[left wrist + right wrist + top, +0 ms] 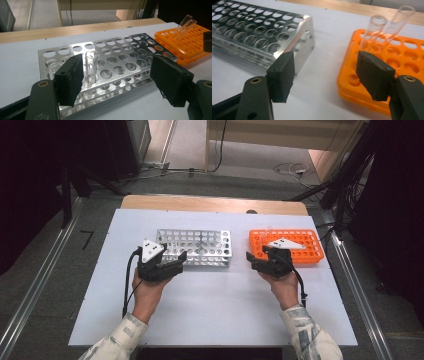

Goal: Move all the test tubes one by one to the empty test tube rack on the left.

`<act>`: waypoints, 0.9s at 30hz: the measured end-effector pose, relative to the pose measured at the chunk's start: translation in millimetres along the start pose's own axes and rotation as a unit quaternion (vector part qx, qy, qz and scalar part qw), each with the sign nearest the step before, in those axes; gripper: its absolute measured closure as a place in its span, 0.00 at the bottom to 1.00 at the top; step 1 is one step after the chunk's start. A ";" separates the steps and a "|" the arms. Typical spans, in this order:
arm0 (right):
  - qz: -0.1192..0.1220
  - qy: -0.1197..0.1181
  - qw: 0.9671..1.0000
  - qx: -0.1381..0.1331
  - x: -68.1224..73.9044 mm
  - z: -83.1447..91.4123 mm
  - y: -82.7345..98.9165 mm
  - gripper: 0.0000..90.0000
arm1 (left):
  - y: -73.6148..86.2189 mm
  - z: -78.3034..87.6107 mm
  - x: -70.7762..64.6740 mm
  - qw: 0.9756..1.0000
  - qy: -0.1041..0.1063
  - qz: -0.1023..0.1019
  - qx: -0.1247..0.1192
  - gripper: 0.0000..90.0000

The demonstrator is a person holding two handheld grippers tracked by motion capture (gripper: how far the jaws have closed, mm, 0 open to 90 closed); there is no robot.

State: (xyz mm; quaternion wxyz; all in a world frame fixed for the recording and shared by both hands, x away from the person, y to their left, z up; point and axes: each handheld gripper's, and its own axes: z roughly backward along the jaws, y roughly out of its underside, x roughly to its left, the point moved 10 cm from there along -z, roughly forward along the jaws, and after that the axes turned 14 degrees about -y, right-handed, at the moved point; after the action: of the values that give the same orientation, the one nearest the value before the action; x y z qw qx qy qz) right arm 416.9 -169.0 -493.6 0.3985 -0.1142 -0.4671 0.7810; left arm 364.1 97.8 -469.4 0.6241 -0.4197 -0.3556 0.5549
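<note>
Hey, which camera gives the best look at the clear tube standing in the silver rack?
The left gripper view: the clear tube stands upright in the silver rack, close up beside one pad of the open left gripper. The high view shows the rack too small to make out the tube; the right gripper view shows the rack's end.

A tube [91,67] is standing in the metal rack [197,247], left of the plastic rack [287,246] holding two tubes [387,27].
</note>
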 end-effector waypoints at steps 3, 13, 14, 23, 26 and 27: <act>-0.005 0.012 1.000 -0.005 -10.5 -0.5 -1.4 0.34 | 2.1 2.0 0.6 1.000 -0.002 -0.001 0.000 0.30; -0.025 0.039 0.999 -0.013 -40.3 -13.8 -3.8 0.44 | 11.6 11.7 12.1 1.000 -0.020 -0.001 0.006 0.30; -0.026 0.042 0.999 -0.013 -43.1 -15.5 -4.3 0.46 | 12.9 12.6 14.5 1.000 -0.024 -0.002 0.007 0.30; -0.026 0.064 0.997 -0.020 -60.2 -30.1 -5.4 0.64 | 20.1 22.3 29.8 0.999 -0.044 0.005 0.010 0.30; -0.019 0.067 0.998 -0.009 -60.6 -34.7 -6.3 0.66 | 21.7 24.6 34.4 0.999 -0.049 0.008 0.010 0.30; -0.015 0.068 0.998 -0.009 -60.3 -35.9 -7.1 0.67 | 22.2 25.3 35.3 0.999 -0.050 0.010 0.010 0.30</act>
State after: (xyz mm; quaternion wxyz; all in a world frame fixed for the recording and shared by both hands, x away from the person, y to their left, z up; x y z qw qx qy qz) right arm 479.9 -188.3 -518.7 0.4395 -0.1637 -0.4478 0.7613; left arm 337.0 136.7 -480.6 0.6046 -0.3886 -0.3764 0.5846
